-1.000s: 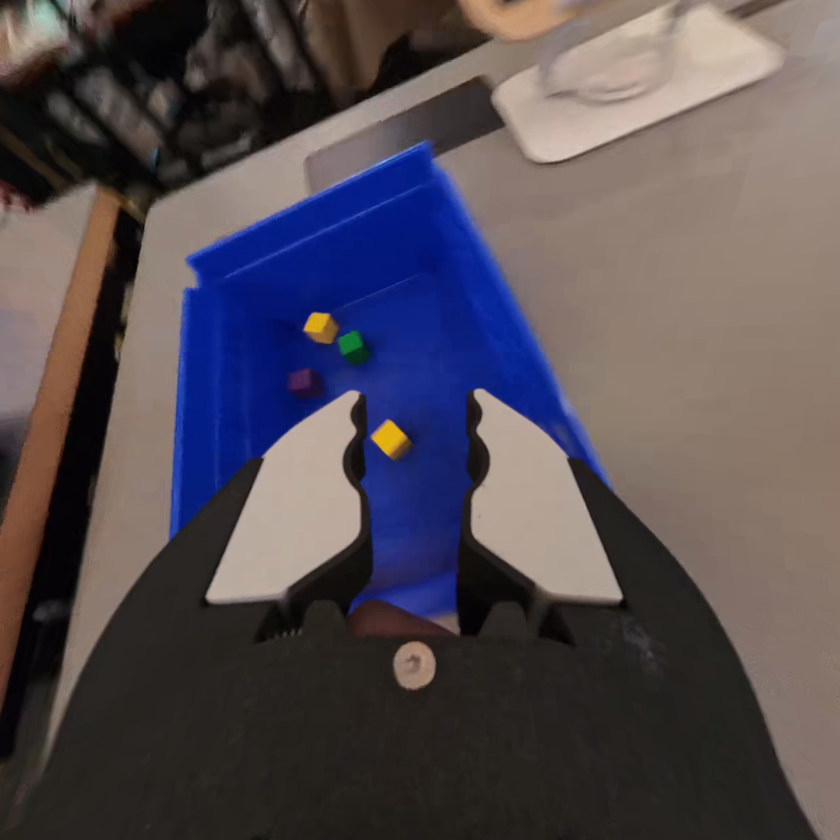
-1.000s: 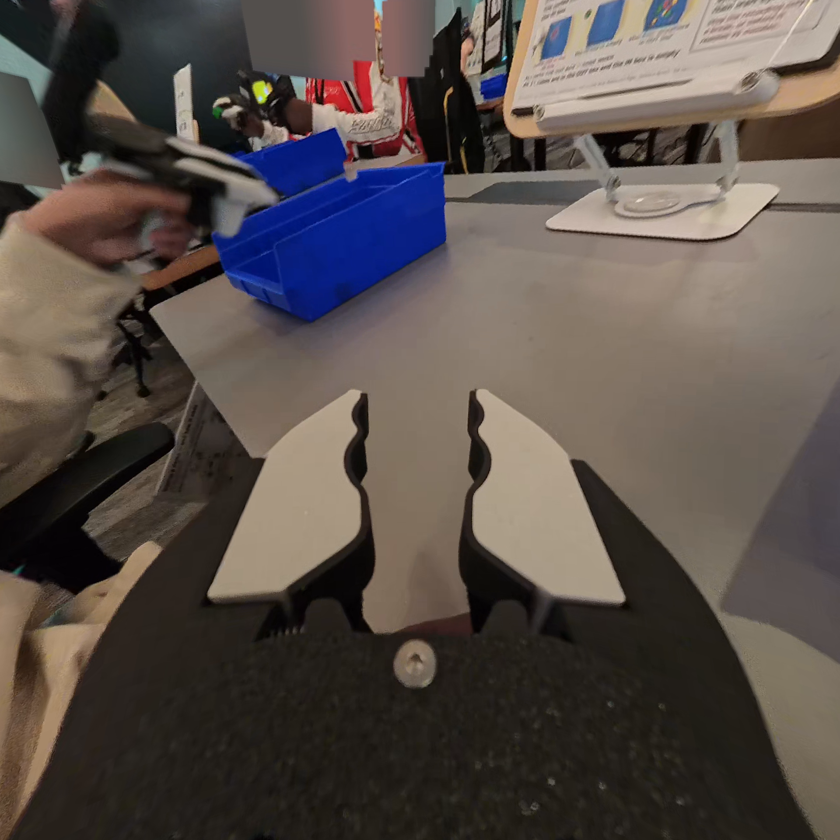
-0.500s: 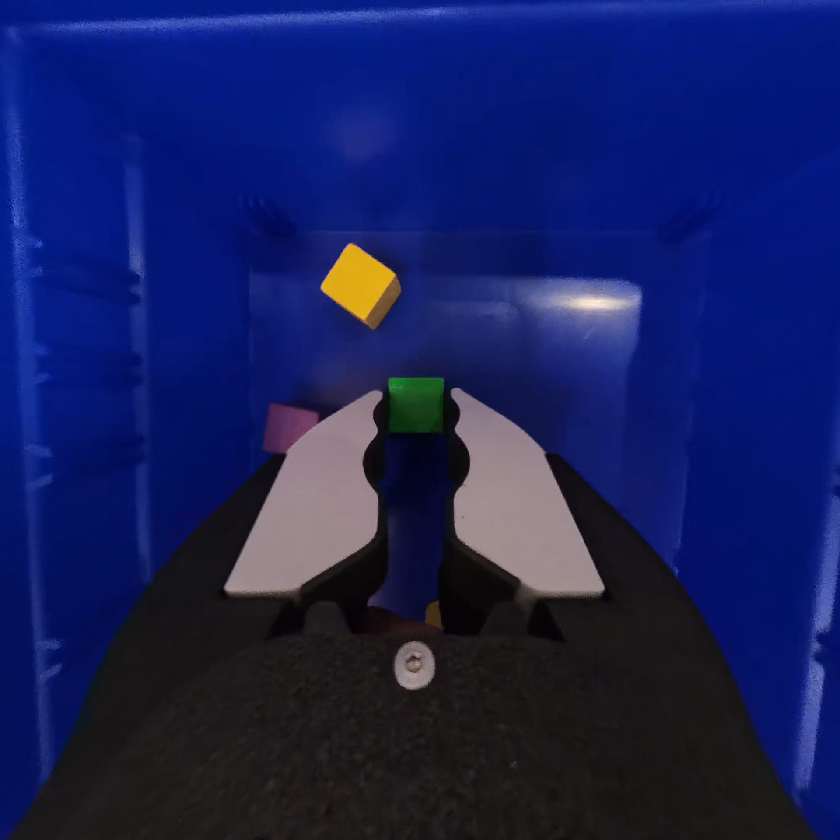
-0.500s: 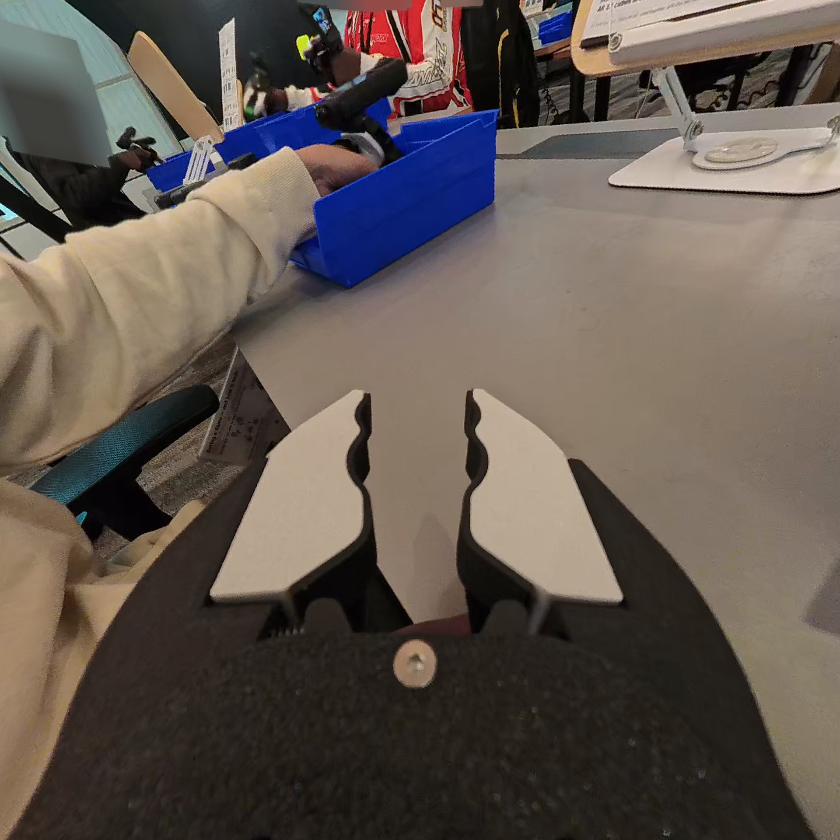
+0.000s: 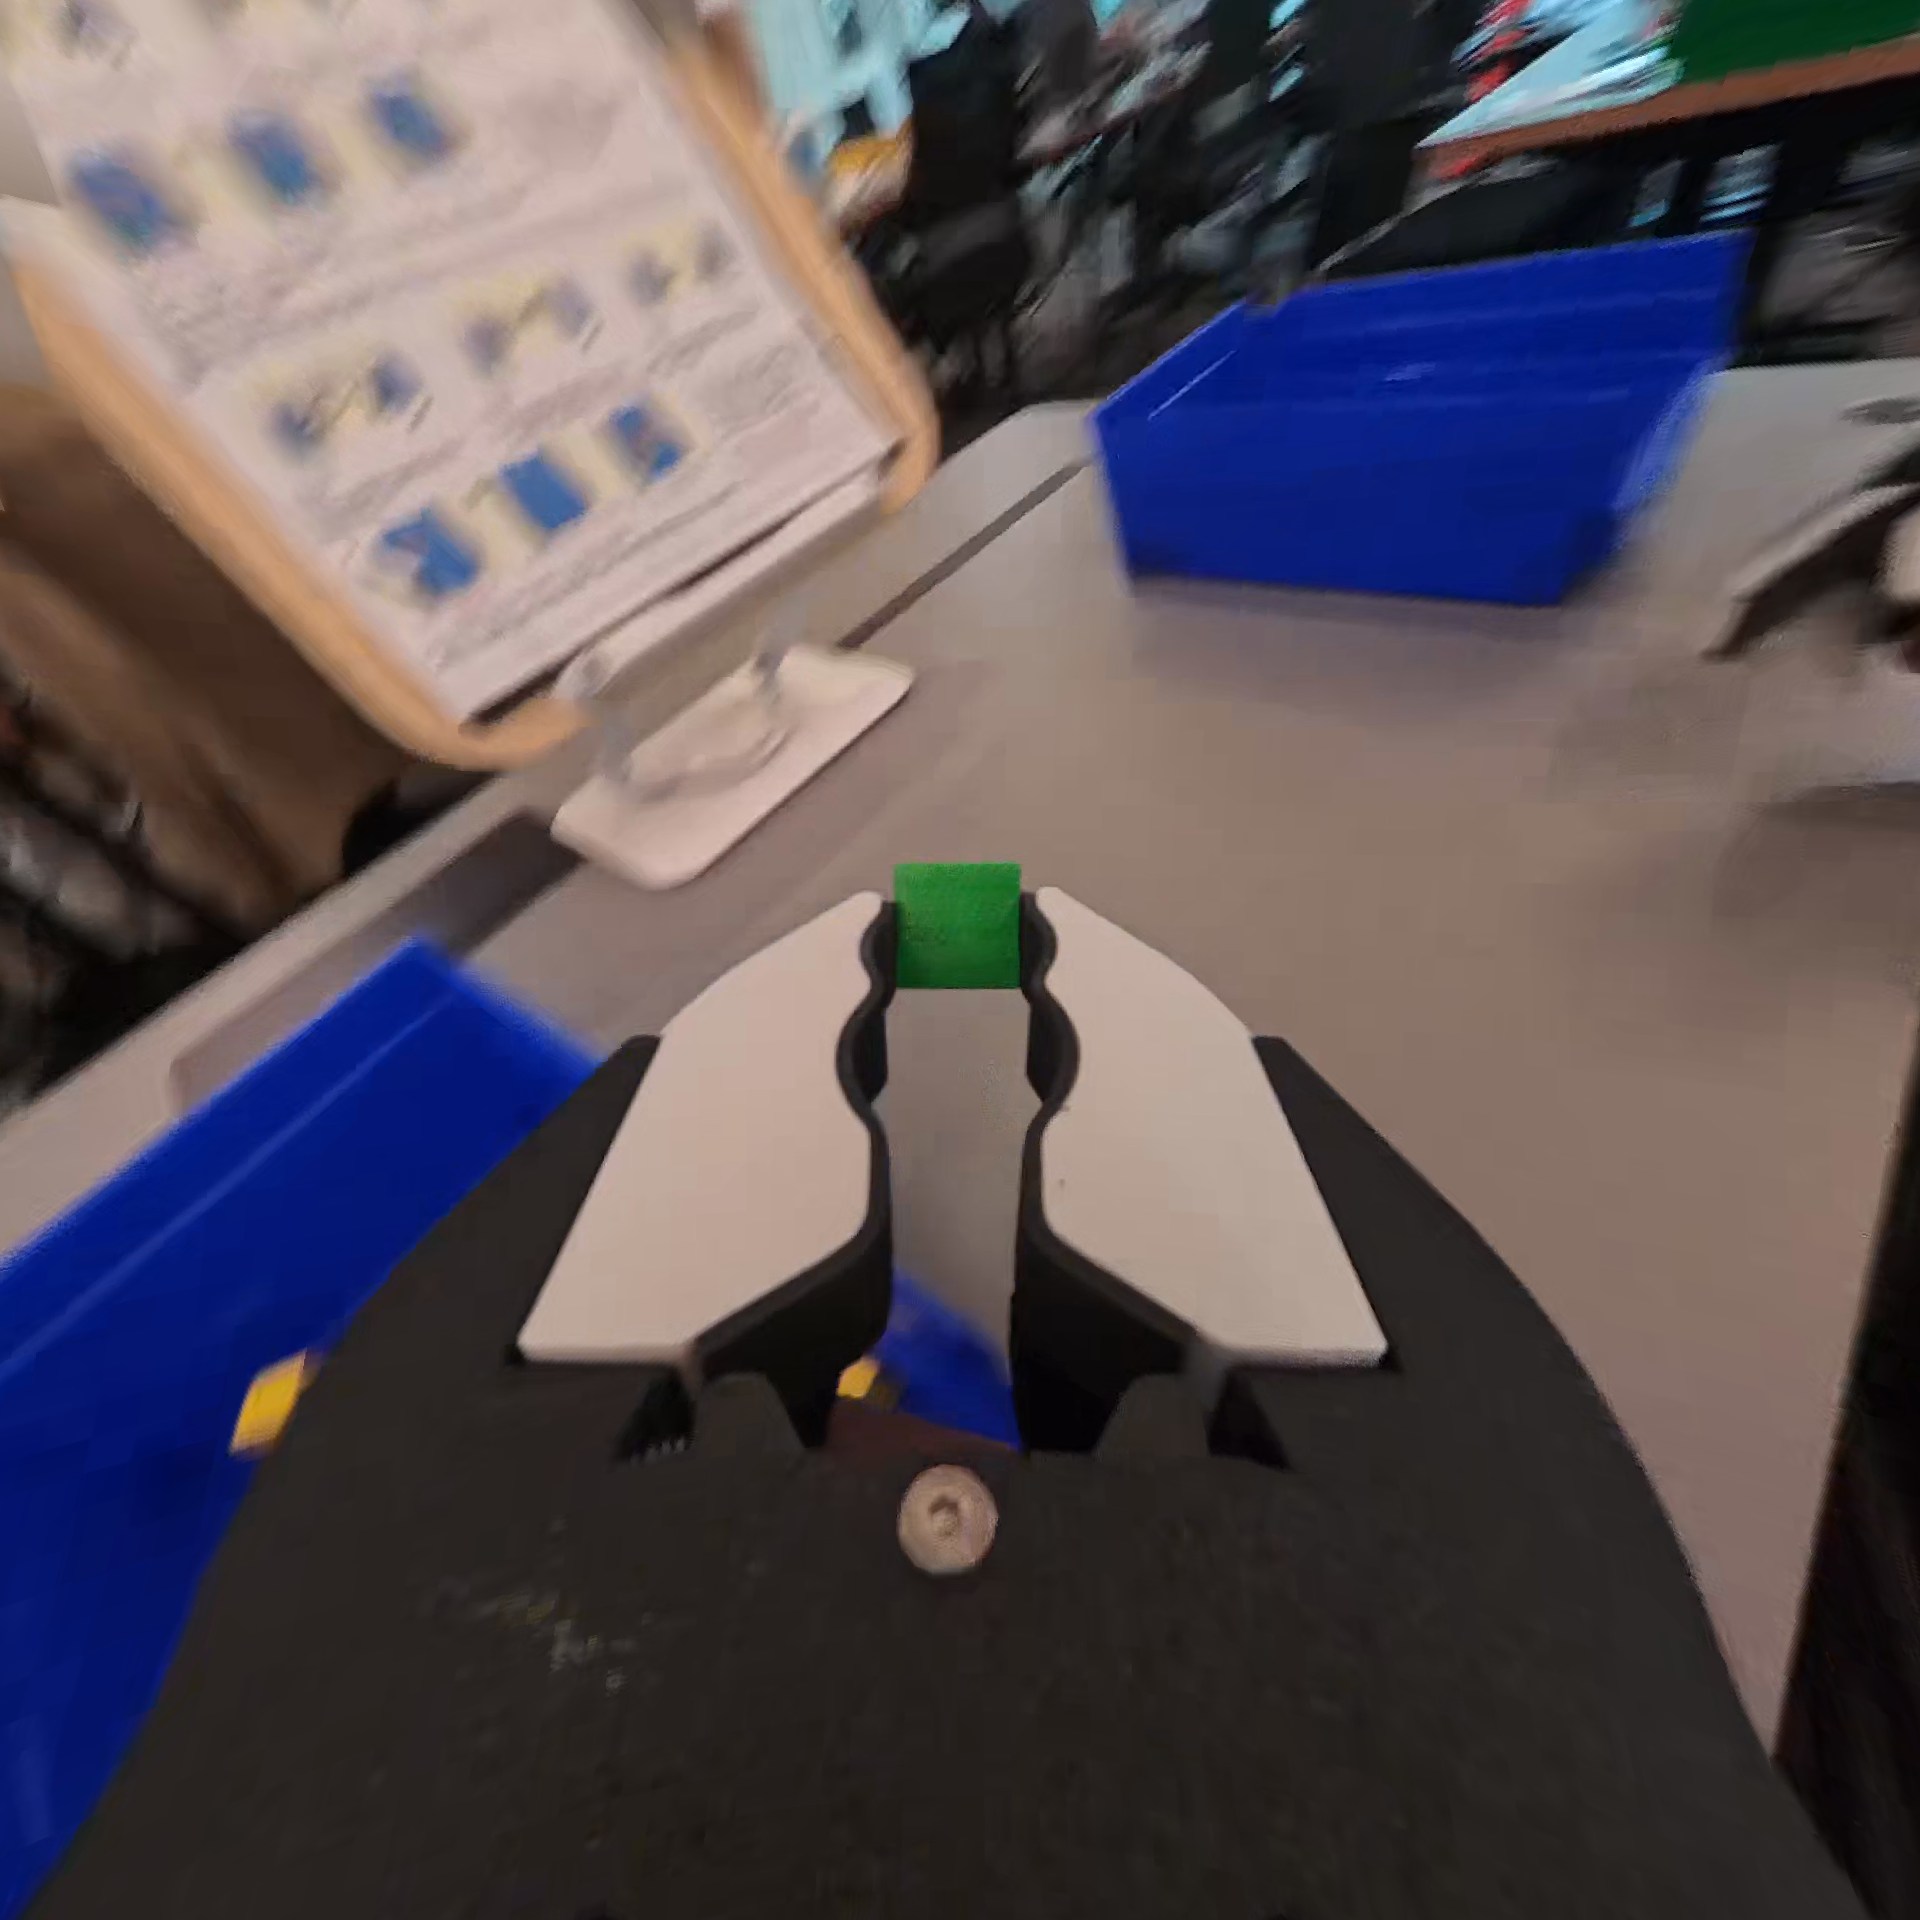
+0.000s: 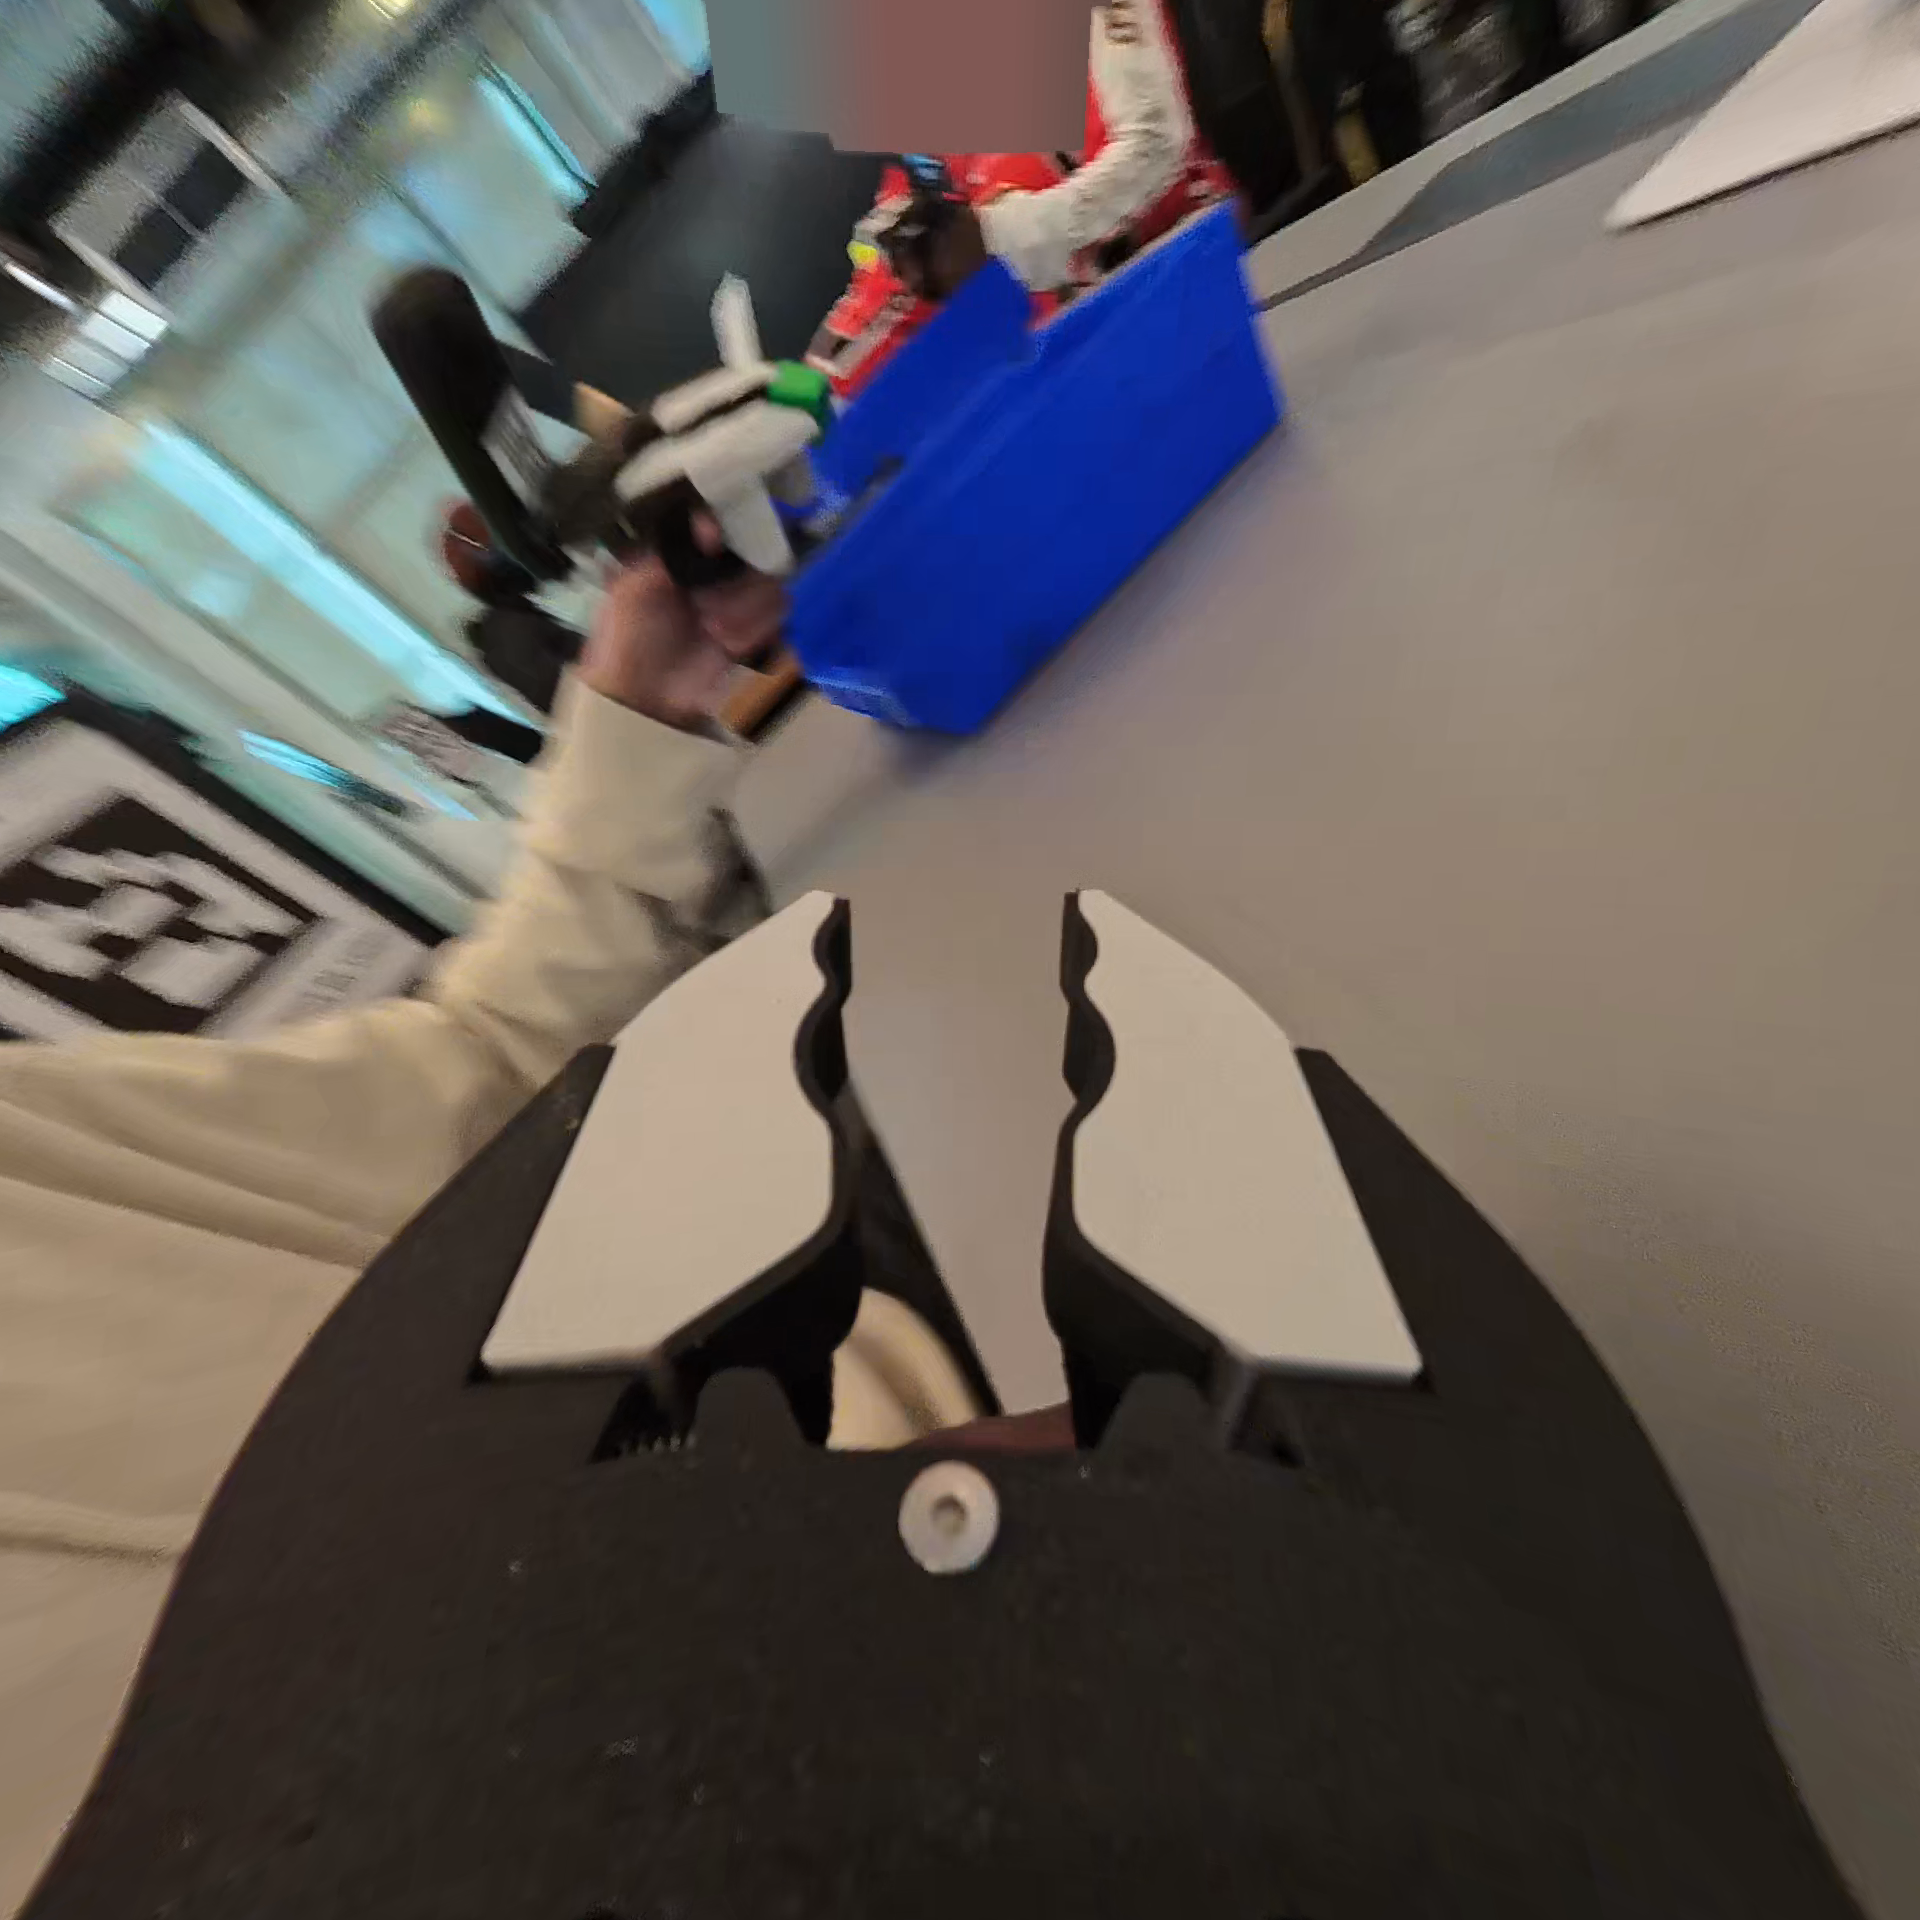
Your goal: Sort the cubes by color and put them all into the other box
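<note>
**A:** Why was the grey table [image 5: 1403, 831] so bare between the two bins?

**B:** Likely as a clear lane for carrying. The near blue bin [image 5: 208, 1195] sat low at the left of the left wrist view, the far blue bin [image 5: 1403, 447] well apart across the table. I judged the far one to be the destination.

**A:** And the grippers?

**B:** The left gripper [image 5: 956, 935] was lifted above the near bin's edge, its fingers closed most of the way on a green cube [image 5: 956, 925] pinched at the very tips, probably so it could drop cleanly. The right gripper [image 6: 956, 925] hung over bare table, fingers parted with nothing between them, seemingly idle.

**A:** What couldn't you make out?

**B:** Plenty was blurred. The instruction board [image 5: 416, 312] on its stand was smeared. Two yellow cubes [image 5: 265, 1408] peeked out beside the gripper body, mostly hidden; whether other cubes remained in that bin was not visible. The far bin's inside was hidden by its wall.
</note>
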`<move>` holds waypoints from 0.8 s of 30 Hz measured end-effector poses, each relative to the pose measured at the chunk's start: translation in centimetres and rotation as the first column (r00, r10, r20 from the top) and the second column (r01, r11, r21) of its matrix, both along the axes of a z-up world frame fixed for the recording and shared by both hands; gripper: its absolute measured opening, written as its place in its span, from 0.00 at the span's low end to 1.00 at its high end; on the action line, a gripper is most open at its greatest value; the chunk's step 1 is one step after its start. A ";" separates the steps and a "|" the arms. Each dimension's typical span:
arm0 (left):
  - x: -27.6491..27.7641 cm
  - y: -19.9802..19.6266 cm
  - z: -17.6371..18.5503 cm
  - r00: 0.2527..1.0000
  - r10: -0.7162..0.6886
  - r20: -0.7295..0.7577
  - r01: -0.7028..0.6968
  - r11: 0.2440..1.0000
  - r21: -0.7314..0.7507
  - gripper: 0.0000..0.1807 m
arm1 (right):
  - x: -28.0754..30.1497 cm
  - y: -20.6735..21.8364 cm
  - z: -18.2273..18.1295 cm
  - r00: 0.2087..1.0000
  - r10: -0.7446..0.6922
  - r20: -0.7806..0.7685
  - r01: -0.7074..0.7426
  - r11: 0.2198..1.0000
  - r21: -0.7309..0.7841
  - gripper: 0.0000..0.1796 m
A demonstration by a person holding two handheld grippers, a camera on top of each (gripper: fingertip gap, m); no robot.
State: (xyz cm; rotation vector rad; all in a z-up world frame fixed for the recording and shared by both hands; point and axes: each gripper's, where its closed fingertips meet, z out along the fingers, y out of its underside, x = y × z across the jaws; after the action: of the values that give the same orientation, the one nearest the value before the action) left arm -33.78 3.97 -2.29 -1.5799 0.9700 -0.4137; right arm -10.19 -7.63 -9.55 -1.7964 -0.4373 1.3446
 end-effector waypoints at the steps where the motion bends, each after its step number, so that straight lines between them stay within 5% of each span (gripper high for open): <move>1: 1.8 -1.5 0.5 0.997 -0.074 0.007 0.073 0.996 0.056 0.12 | -0.8 0.0 0.9 0.994 0.053 -0.092 -0.058 0.997 -0.054 0.21; 6: 10.4 -7.6 0.8 0.923 -0.384 -0.009 0.379 0.908 0.180 0.12 | -4.6 -0.2 5.0 0.833 0.249 -0.494 -0.381 0.906 -0.186 0.23; 13: 17.2 -10.0 -0.9 0.833 -0.549 -0.073 0.553 0.816 0.168 0.12 | -8.2 0.9 7.1 0.679 0.312 -0.664 -0.552 0.814 -0.183 0.26; 16: 18.3 -9.9 -1.5 0.833 -0.547 -0.085 0.553 0.817 0.165 0.12 | -8.1 1.4 7.4 0.646 0.323 -0.692 -0.563 0.814 -0.146 0.12; 24: 15.6 -8.0 -1.9 0.950 -0.309 0.033 0.306 0.950 0.067 0.23 | -5.7 2.3 6.6 0.757 0.280 -0.591 -0.435 0.890 -0.135 0.12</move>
State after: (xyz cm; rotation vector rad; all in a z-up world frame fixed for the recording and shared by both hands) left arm -18.17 -4.02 -4.23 -1.3614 1.1900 -0.6262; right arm -15.90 -5.33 -2.97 -1.4512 -0.2944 2.2132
